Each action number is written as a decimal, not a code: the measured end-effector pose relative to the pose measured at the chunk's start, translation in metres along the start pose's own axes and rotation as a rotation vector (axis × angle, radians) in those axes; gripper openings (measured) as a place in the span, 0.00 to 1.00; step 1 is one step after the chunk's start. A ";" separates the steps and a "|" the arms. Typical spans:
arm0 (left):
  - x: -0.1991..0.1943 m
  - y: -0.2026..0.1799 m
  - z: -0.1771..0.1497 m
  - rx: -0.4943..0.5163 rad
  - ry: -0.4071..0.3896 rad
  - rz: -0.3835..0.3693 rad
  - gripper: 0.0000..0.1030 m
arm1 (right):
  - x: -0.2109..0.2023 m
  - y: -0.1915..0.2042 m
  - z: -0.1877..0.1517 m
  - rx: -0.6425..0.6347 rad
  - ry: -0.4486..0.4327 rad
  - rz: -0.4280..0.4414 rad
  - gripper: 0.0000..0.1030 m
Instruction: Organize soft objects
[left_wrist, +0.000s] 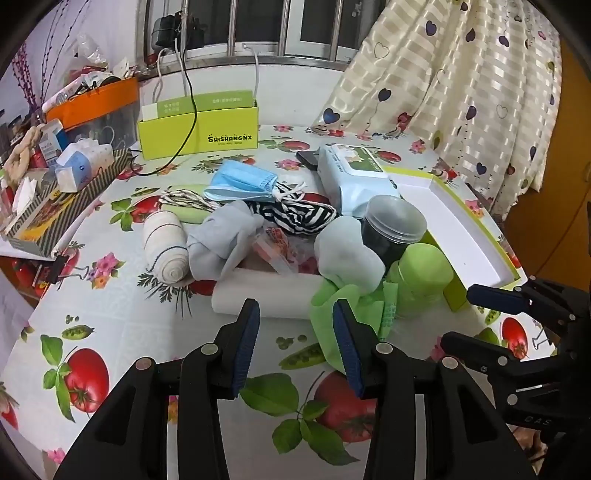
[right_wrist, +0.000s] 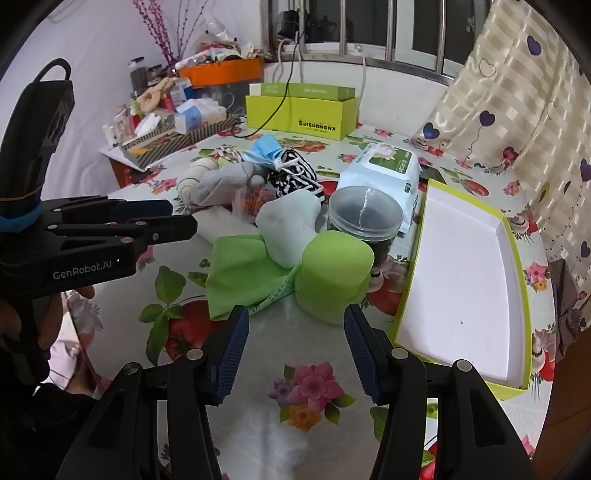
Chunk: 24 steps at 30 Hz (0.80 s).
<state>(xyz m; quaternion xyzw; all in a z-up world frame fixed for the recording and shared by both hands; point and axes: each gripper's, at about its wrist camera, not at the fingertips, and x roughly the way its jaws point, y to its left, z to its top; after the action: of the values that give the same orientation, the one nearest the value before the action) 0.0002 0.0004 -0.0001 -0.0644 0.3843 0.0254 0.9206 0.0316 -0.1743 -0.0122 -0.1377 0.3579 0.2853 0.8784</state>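
A pile of soft things lies mid-table: a green cloth (left_wrist: 341, 306) (right_wrist: 240, 273), a white pad (left_wrist: 347, 254) (right_wrist: 291, 229), a grey cloth (left_wrist: 221, 236), a striped black-and-white fabric (left_wrist: 295, 216), a blue face mask (left_wrist: 240, 181) and a rolled bandage (left_wrist: 164, 243). An empty white-lined green box lid (right_wrist: 465, 280) lies at the right. My left gripper (left_wrist: 295, 325) is open and empty, just short of the green cloth. My right gripper (right_wrist: 295, 332) is open and empty in front of a green jar (right_wrist: 336, 273).
A clear tub with dark contents (right_wrist: 364, 218), a wet-wipes pack (right_wrist: 384, 173) and a white roll (left_wrist: 266, 295) sit among the pile. A green box (left_wrist: 199, 125) with a black cable stands at the back. Cluttered boxes (left_wrist: 62, 184) line the left edge. A curtain (left_wrist: 461, 92) hangs at the right.
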 end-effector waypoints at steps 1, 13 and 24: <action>0.000 0.000 0.000 0.000 0.000 -0.001 0.41 | 0.000 0.000 0.001 0.000 0.000 0.000 0.52; -0.004 -0.001 -0.002 -0.010 -0.025 -0.037 0.41 | 0.000 0.001 0.002 -0.002 -0.005 0.004 0.52; -0.004 -0.004 0.000 -0.013 -0.011 -0.060 0.41 | 0.000 0.002 0.004 0.000 -0.019 0.016 0.52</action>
<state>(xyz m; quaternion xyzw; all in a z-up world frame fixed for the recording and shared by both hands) -0.0022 -0.0038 0.0027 -0.0815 0.3770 0.0004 0.9226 0.0321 -0.1710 -0.0091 -0.1320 0.3507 0.2937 0.8794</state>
